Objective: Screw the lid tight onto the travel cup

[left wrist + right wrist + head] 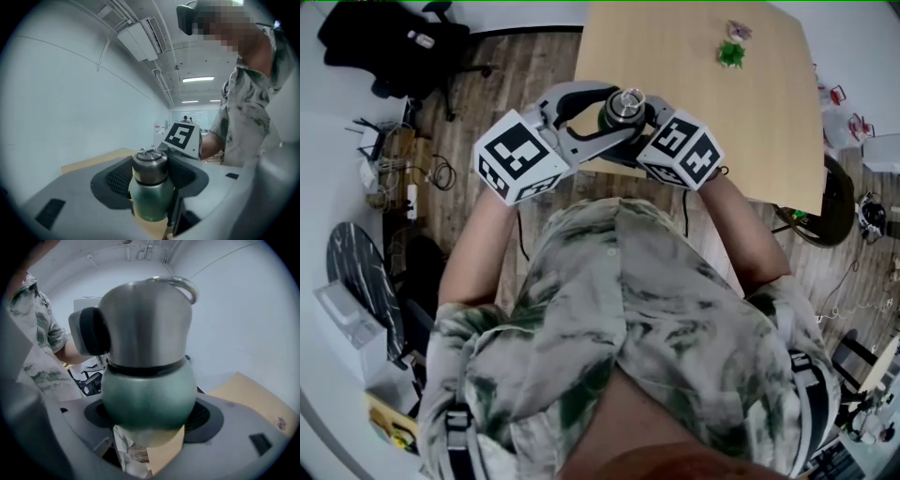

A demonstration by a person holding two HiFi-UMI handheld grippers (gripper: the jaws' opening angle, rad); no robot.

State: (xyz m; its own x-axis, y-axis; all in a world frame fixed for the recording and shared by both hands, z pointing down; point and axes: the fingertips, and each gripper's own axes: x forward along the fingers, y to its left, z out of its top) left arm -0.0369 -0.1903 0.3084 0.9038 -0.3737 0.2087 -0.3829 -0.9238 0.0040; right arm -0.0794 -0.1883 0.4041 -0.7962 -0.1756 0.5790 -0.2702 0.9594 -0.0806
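Cup (623,105): held up off the bench (712,103), just over its near edge, close before the chest. Clamped by left tongs (150,176) on the steel lid (149,165) and by right tongs (150,416) on the green body (147,392), likely so as to brace one part while twisting the other. Looked seated already; tightness impossible to judge.

Your shirt (619,309): short sleeves, white with grey-green leaf print. Left gripper (149,180) and right gripper (147,416): grey shells, black ribbed fingers (117,180), white cubes (520,155) with black square markers.
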